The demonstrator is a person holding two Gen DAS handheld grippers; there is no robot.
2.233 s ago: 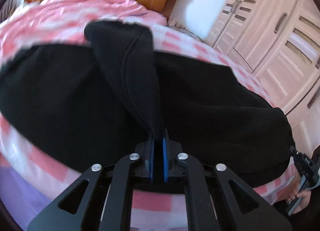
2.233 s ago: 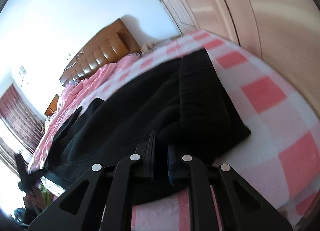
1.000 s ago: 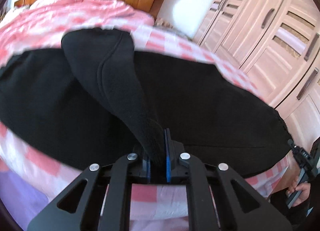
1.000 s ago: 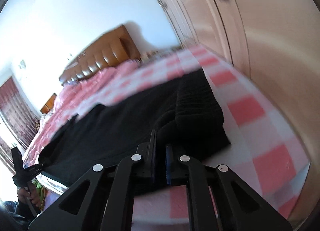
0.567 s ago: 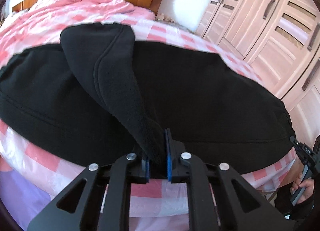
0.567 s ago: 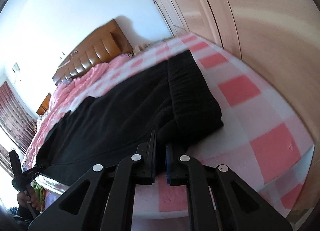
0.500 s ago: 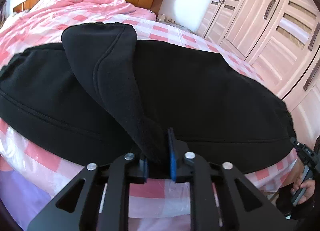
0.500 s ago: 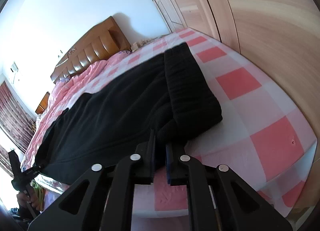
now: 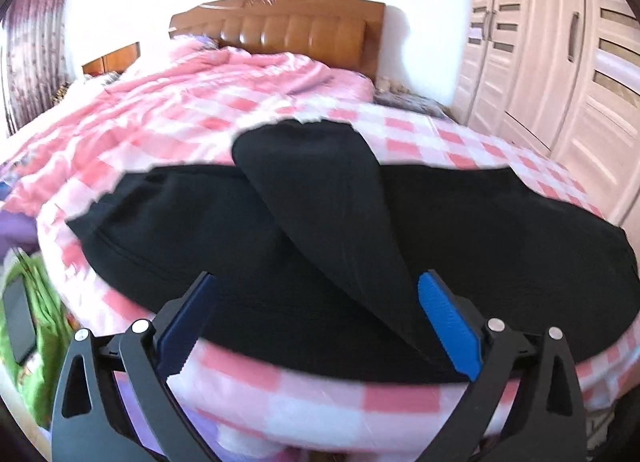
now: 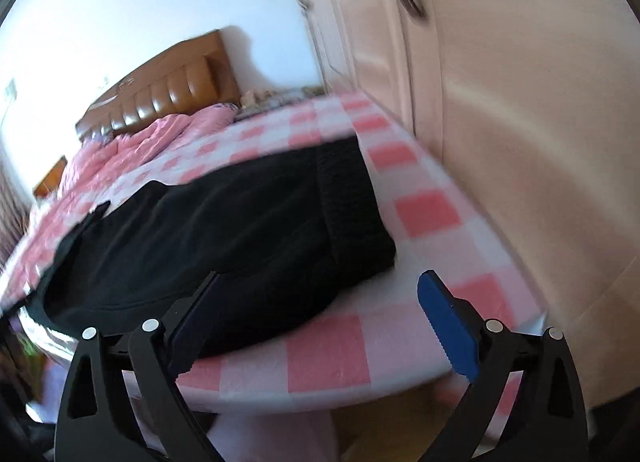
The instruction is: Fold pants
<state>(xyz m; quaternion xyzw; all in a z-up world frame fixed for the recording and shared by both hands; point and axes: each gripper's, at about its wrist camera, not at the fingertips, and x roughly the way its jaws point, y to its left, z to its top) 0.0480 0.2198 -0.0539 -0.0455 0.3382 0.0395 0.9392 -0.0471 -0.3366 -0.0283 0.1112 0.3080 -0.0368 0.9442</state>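
Observation:
Black fleece pants lie flat along the near edge of the bed, with one folded flap lying on top toward the middle. My left gripper is open and empty, its blue pads on either side of the flap's near end. In the right wrist view the pants end in a ribbed waistband. My right gripper is open and empty just in front of that end.
The bed has a pink and white checked sheet, a crumpled pink quilt and a brown headboard. Pale wardrobe doors stand close on the right. A green item sits low at the left.
Both grippers were shut on the pants' fabric; now both have opened and let go, pulled back a little. The pants lie at rest on the bed.

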